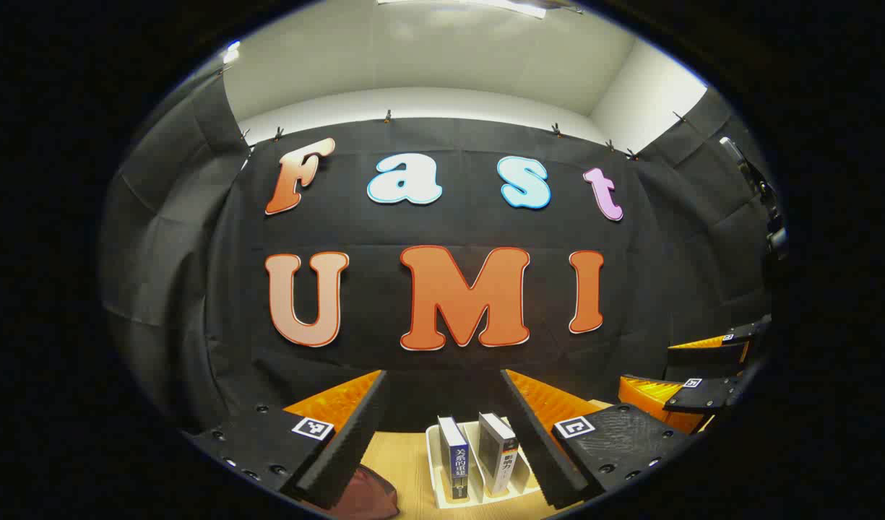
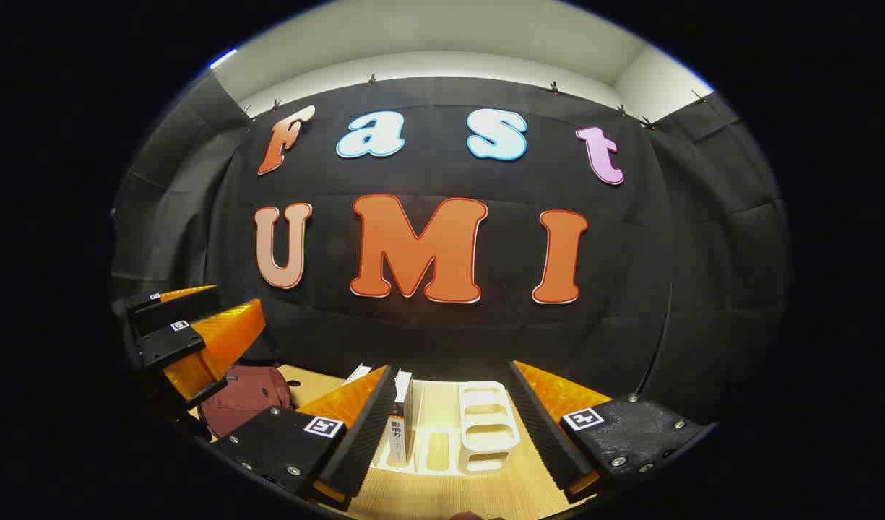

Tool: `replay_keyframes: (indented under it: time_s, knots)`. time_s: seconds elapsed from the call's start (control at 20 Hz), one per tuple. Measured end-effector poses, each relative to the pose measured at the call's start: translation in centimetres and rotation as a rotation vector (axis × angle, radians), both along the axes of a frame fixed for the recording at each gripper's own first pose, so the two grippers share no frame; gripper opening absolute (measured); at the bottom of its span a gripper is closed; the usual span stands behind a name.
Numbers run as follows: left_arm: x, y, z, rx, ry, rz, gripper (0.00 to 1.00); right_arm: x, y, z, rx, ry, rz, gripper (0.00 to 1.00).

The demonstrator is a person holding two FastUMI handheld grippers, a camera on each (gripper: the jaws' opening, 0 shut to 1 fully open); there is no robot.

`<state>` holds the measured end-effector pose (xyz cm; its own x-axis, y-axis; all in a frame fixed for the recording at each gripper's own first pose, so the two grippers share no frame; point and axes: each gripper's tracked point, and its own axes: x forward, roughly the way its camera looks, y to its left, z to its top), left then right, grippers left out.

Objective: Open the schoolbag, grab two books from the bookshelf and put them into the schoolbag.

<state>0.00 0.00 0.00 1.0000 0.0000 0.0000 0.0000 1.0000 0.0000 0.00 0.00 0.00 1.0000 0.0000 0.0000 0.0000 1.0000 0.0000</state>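
Left gripper [image 1: 442, 433]: I held its jaws wide apart with nothing between the pads, raised above the table and aimed at the booth's back wall; in the right gripper view it appeared at the left [image 2: 196, 339], also spread.
Right gripper [image 2: 449, 426]: I held it equally wide and unloaded, above the table; in the left gripper view it showed at the right edge [image 1: 702, 375].
Table [image 1: 406, 462]: a pale wooden surface carried all of the task's things.
Bookshelf [image 1: 433, 462]: a white slotted rack stood near the table's back edge, against the black cloth; in the right gripper view [image 2: 489, 426] its right-hand slots held nothing.
Blue book [image 1: 454, 458]: it stood upright in the rack, spine toward me.
Grey book [image 1: 500, 455]: it stood upright just beside the blue one, on its right, leaning slightly; in the right gripper view [image 2: 400, 426] it was partly hidden behind my right gripper's left finger.
Schoolbag [image 2: 247, 397]: a dark red bag lay on the table to the left of the bookshelf, apart from it; I could not tell whether its zip was open. In the left gripper view it lay under the left finger [image 1: 366, 495].
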Motion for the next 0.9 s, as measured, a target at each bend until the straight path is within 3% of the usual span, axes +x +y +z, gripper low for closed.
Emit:
replay_keyframes:
  time_s: [0.45,0.9]
  knots:
    - [-0.2,1.1,-0.3,0.007,0.015,0.055,0.95,-0.1,0.7,0.2,0.007,-0.009,0.017,0.94]
    - [-0.3,1.3,-0.5,0.008,0.016,0.052,0.95,-0.3,1.1,0.4,0.007,-0.018,0.02,0.94]
